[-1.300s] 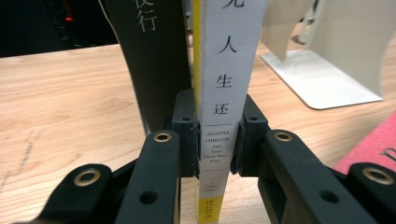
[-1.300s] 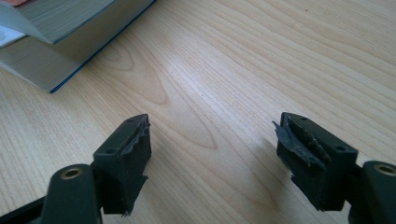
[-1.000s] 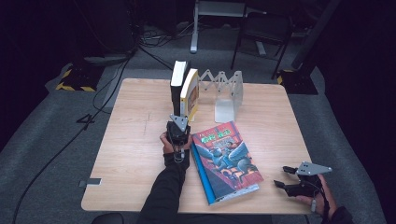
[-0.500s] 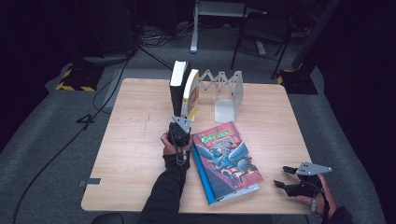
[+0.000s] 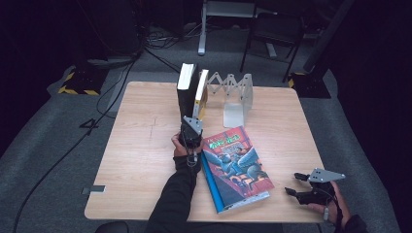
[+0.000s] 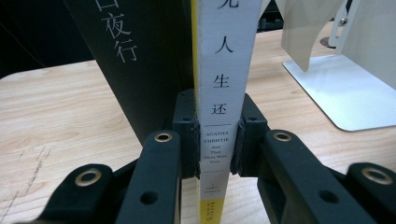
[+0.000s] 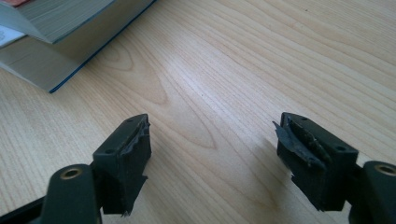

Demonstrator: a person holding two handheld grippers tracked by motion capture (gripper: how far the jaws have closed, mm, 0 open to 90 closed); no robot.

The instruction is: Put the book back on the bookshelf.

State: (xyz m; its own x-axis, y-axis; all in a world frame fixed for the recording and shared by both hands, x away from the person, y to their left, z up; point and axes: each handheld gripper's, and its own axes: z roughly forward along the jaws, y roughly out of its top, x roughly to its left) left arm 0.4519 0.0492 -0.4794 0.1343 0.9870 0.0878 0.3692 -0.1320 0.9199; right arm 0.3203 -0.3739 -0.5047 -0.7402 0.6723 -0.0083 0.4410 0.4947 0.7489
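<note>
Upright near the far edge of the surface (image 5: 145, 126), a slim white-spined Agatha Christie paperback (image 6: 224, 93) is clamped at the foot of its spine between the fingers (image 6: 187, 135) of the left gripper (image 5: 191, 130), apparently to steady it as it is stood beside the taller black book (image 5: 185, 90) at its left, ahead of the white accordion bookend rack (image 5: 235, 99). Its spine carries Chinese characters over the author's name, with a yellow band at the bottom. Near the front right corner, the right gripper (image 7: 215, 161) rests idle, fingers apart over bare wood, just clear of the illustrated hardback (image 5: 235, 165) lying flat.
</note>
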